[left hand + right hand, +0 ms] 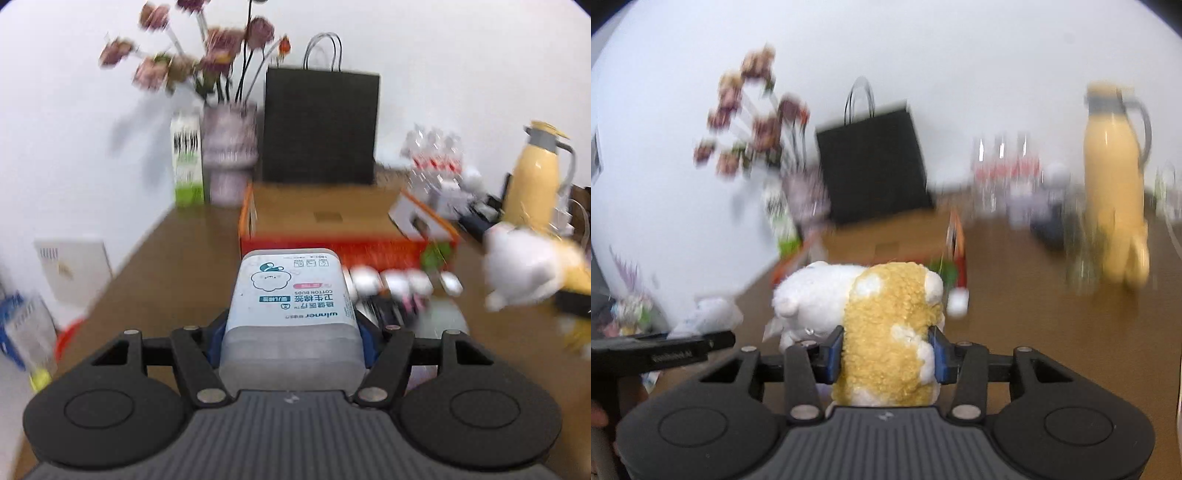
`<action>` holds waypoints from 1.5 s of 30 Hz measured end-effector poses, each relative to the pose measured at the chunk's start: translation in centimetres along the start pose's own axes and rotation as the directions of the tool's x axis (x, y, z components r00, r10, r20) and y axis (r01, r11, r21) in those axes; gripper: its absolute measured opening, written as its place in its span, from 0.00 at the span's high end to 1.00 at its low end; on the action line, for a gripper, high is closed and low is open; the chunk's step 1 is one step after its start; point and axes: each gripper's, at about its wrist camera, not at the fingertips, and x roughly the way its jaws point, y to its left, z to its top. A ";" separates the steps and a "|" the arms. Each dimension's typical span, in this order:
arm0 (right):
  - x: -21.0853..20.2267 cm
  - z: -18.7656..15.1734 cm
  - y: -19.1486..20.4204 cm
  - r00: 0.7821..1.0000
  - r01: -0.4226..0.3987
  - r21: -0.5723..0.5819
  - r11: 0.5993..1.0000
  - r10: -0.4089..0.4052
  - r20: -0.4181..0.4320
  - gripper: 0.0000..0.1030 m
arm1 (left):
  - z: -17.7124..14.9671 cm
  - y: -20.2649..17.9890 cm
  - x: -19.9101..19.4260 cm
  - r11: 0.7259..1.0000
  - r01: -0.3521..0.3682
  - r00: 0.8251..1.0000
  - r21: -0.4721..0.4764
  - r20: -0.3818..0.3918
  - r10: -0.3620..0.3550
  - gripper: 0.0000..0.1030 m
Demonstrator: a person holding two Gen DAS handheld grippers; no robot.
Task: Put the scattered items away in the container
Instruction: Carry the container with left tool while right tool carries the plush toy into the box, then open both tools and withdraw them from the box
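Observation:
My left gripper (291, 334) is shut on a translucent cotton-buds box (291, 291) with a light blue label, held above the wooden table. Just beyond it stands the orange basket (332, 245), with a brown cardboard sheet inside. Several small white-capped items (391, 284) lie blurred in front of the basket. In the right wrist view my right gripper (886, 356) is shut on a yellow-and-white plush toy (886, 325), its blue pads pressing into both sides. The same plush toy (524, 269) shows at the right of the left wrist view. The basket's rim (956, 236) lies ahead of the plush.
A black paper bag (321, 125) stands against the wall behind the basket. Left of it are a vase of flowers (229, 155) and a green-and-white carton (186, 158). A pack of bottles (436, 155) and a yellow jug (535, 173) stand at the right. A white-and-orange box (421, 218) leans on the basket's right rim.

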 end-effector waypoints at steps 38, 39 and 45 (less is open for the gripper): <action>31.0 19.4 -1.0 0.938 0.171 -0.214 0.962 -0.226 -0.262 0.13 | 20.1 3.1 18.0 0.985 -0.170 0.974 0.010 -0.151 0.170 0.01; 29.6 19.2 -0.9 0.943 0.152 -0.201 0.968 -0.203 -0.266 0.13 | 19.7 3.5 16.6 0.986 -0.167 0.976 0.006 -0.141 0.166 0.01; 20.2 17.4 -0.2 0.964 0.094 -0.166 0.982 -0.131 -0.233 0.13 | 16.0 5.2 8.3 0.985 -0.170 0.974 -0.024 -0.155 0.164 0.00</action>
